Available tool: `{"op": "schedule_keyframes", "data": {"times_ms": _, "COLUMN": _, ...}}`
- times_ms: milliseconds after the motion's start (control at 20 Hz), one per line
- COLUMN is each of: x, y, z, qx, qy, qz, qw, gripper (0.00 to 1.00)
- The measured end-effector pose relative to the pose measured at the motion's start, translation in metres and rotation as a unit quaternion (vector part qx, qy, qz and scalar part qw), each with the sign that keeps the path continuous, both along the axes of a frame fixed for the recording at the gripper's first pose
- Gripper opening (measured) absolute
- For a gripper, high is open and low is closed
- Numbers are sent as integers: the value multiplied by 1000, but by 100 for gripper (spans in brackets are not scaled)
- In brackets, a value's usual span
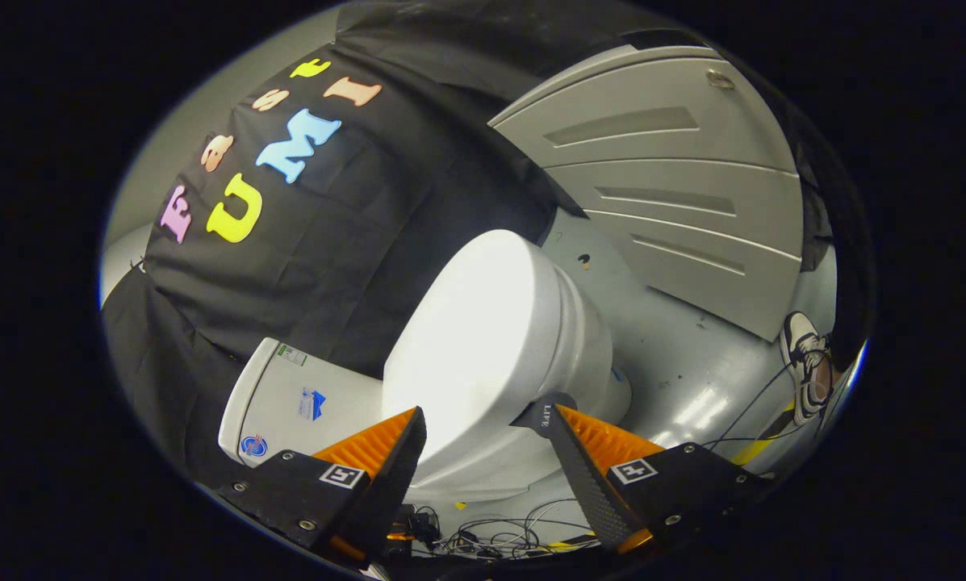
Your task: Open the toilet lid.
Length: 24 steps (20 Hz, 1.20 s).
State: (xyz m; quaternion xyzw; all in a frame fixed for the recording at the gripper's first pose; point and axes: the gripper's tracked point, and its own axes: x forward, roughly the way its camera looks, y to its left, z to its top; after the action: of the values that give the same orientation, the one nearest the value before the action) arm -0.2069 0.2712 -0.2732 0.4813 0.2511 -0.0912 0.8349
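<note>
The fingers (483,436) are wide apart and hold nothing. The white toilet lid (474,339) sits between them and just ahead, shut down on the bowl. The tank (289,395) is at nine o'clock from the lid. A sneaker (804,363) rests on the grey floor (676,355) at three o'clock.

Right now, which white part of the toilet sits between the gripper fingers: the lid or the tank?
The lid, the rounded, closed part; the open gripper straddles its front edge. The boxy tank with stickers stands beyond one finger, against the black cloth.
</note>
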Motion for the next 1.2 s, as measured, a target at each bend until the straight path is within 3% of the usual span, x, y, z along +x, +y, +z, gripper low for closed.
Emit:
{"op": "schedule_keyframes", "data": {"times_ms": 300, "x": 9, "y": -4, "z": -40, "qx": 29, "qy": 29, "qz": 0, "qw": 999, "gripper": 95}}
{"op": "schedule_keyframes", "data": {"times_ms": 700, "x": 24, "y": 0, "z": -67, "qx": 132, "qy": 8, "qz": -28, "qw": 991, "gripper": 90}}
{"op": "schedule_keyframes", "data": {"times_ms": 900, "x": 34, "y": -13, "z": -67, "qx": 147, "qy": -15, "qz": -51, "qw": 988, "gripper": 71}}
{"op": "schedule_keyframes", "data": {"times_ms": 950, "x": 38, "y": -13, "z": -70, "qx": 153, "qy": -14, "qz": -54, "qw": 987, "gripper": 60}}
{"op": "schedule_keyframes", "data": {"times_ms": 1000, "x": 42, "y": -11, "z": -71, "qx": 162, "qy": -19, "qz": -54, "qw": 985, "gripper": 55}}
{"op": "schedule_keyframes", "data": {"times_ms": 1150, "x": 47, "y": -9, "z": -71, "qx": 160, "qy": -23, "qz": -53, "qw": 985, "gripper": 23}}
{"op": "schedule_keyframes", "data": {"times_ms": 1200, "x": 46, "y": -11, "z": -69, "qx": 162, "qy": -21, "qz": -59, "qw": 985, "gripper": 20}}
